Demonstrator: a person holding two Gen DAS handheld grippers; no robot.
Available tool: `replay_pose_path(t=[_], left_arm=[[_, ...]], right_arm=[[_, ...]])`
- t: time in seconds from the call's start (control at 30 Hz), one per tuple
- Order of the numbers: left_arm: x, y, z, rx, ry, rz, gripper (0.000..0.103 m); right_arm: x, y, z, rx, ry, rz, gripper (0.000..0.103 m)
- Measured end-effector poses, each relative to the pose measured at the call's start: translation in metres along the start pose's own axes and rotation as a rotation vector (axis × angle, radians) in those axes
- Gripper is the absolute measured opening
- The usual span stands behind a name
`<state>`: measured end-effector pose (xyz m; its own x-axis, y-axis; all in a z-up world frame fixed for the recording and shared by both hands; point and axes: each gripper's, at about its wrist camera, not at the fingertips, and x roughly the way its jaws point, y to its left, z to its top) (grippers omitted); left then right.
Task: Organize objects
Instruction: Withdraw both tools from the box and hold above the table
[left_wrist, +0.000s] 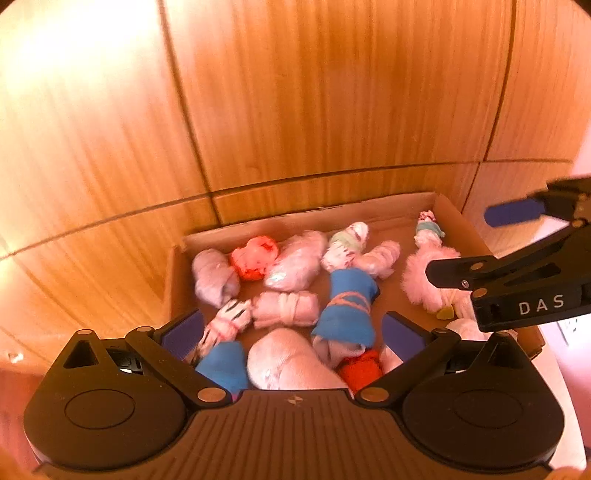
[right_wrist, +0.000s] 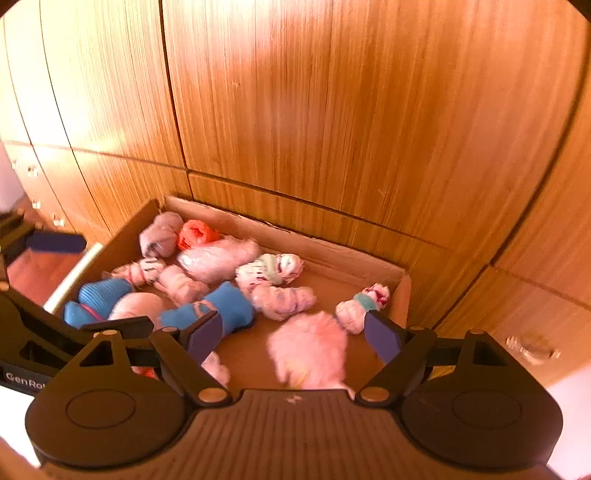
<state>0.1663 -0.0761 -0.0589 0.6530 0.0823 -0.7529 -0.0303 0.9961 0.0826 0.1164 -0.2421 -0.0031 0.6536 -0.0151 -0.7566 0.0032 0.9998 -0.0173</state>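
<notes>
A shallow cardboard box (left_wrist: 448, 212) stands against the foot of a wooden wardrobe (left_wrist: 332, 92), and it serves as the landmark here: everything the task concerns is gathered inside it. Rolled sock bundles lie scattered across its floor, which reads as the sorted pile, each pair balled up so it stays together. Toward the box's far wall sit a pale lilac roll (left_wrist: 212, 277), an orange roll (left_wrist: 255, 256) touching it, and a fluffy pink-white roll (left_wrist: 295, 264); a blue sock roll with a pink band (left_wrist: 349, 310) lies near the box's middle, a second blue roll (left_wrist: 223, 363) by the near wall, and a fluffy pink bundle (right_wrist: 308, 350) in the near right corner, beside a small white roll with a teal band (right_wrist: 360, 304). The left hand-held gripper (left_wrist: 291, 332) hovers over the near edge of the box with its jaws spread wide and nothing pressed between them; a large pale pink roll (left_wrist: 288, 360) and the banded blue roll lie below the gap, apart from the pads. The right hand-held gripper (right_wrist: 293, 334) hangs over the box's near right corner, jaws also apart and empty, the fluffy pink bundle lying loose beneath its gap. Both seem to be above the contents rather than down among them, so the bundles look deposited, not held.
</notes>
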Motion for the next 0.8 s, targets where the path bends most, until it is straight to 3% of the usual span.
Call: replay_pose_path(t=[0.13,0.33,0.57,0.8], left_arm=[[-0.016,0.008,-0.022,-0.055,-0.057,0.012,0.103],[-0.044,0.005,-0.051,-0.042,-0.148,0.100,0.103],[-0.075,0.011,-0.067,-0.072,-0.154,0.103,0.103],[-0.081,0.006,-0.086,-0.058,-0.137,0.106,0.103]], right_arm=[[-0.016,0.007,-0.016,0.058,-0.037,0.023,0.083],[-0.035,0.017,-0.042,0.098,-0.070,0.033,0.084],[-0.050,0.027,-0.068,0.111,-0.093,0.019,0.084],[-0.065,0.039,-0.088,0.120,-0.126,0.012,0.086]])
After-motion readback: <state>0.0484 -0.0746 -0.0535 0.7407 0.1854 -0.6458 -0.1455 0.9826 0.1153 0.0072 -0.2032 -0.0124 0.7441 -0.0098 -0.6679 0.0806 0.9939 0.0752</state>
